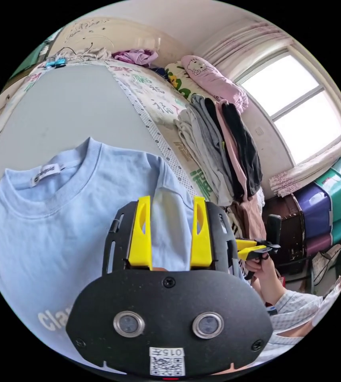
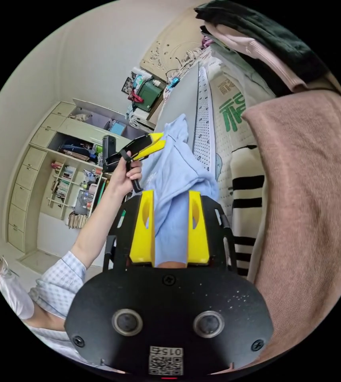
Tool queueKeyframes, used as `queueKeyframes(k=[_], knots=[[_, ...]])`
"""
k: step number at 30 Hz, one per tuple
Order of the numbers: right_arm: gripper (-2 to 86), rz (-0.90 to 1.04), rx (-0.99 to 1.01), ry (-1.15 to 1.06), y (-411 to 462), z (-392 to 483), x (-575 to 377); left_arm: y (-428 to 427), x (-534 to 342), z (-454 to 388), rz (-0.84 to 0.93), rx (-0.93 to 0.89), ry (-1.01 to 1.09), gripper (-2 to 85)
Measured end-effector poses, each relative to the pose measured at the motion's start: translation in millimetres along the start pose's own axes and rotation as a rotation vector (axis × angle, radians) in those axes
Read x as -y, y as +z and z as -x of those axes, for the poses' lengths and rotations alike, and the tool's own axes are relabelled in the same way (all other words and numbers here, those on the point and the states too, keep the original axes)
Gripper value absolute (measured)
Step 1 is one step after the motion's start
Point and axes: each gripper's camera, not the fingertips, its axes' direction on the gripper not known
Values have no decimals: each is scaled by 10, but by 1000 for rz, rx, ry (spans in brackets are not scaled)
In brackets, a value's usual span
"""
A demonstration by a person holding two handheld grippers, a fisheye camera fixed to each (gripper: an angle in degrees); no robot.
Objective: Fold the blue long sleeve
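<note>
Left gripper view: the blue shirt (image 1: pixel 59 223) lies spread on a grey mat (image 1: pixel 59 107), collar toward the far end, a white tag inside the neck. The left gripper (image 1: pixel 172 203) hangs over the shirt's shoulder with its yellow jaws set apart – cloth shows between them, but whether they pinch it I cannot tell. Past the mat's edge stands a pile of clothes (image 1: pixel 218 151), and beside it the right gripper (image 1: pixel 244 248) in a hand (image 1: pixel 264 270), its jaws close together.

Right gripper view: the right gripper (image 2: pixel 170 199) has a blue fold of the shirt (image 2: pixel 174 175) running up between its parted jaws – a firm grip cannot be made out. The left gripper (image 2: pixel 156 143), held in a hand (image 2: pixel 128 173), has its jaws nearly together at the shirt's edge. A pink-brown garment (image 2: pixel 310 207) hangs close at the side.
</note>
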Motion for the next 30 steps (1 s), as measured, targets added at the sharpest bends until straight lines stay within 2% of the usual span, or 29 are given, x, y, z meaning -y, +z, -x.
queueKeyframes(k=[3,5,9,12,15,18,20,24,27,30], knots=[[41,-89,-50,-16,-126,-6,14,186,192,-52,74,2,47,71],[22,-127,-134,-57,-233,64,8,202,316,-165,50,22,103,42],[12,-133,-284,-89,-238,97,-7,266,513,-310,18,27,136,38],[10,-106,-332,-53,-121,11,-18,556,570,-360,122,178,162,42],[14,-91,-386,-82,-69,59,-42,528,536,-272,73,119,122,48],[26,-117,-331,-47,-132,38,-102,255,408,-164,2,84,68,64],[44,-156,-319,-34,-233,76,-187,-161,148,-99,-88,63,51,64],[63,-226,-382,-61,-386,284,-349,-820,-576,-13,-144,63,28,67],[69,-289,-360,-212,-448,624,-532,-1261,-1441,33,-160,126,-33,70],[69,-164,-228,-472,-263,1124,-744,-1516,-2318,40,-133,216,-118,79]])
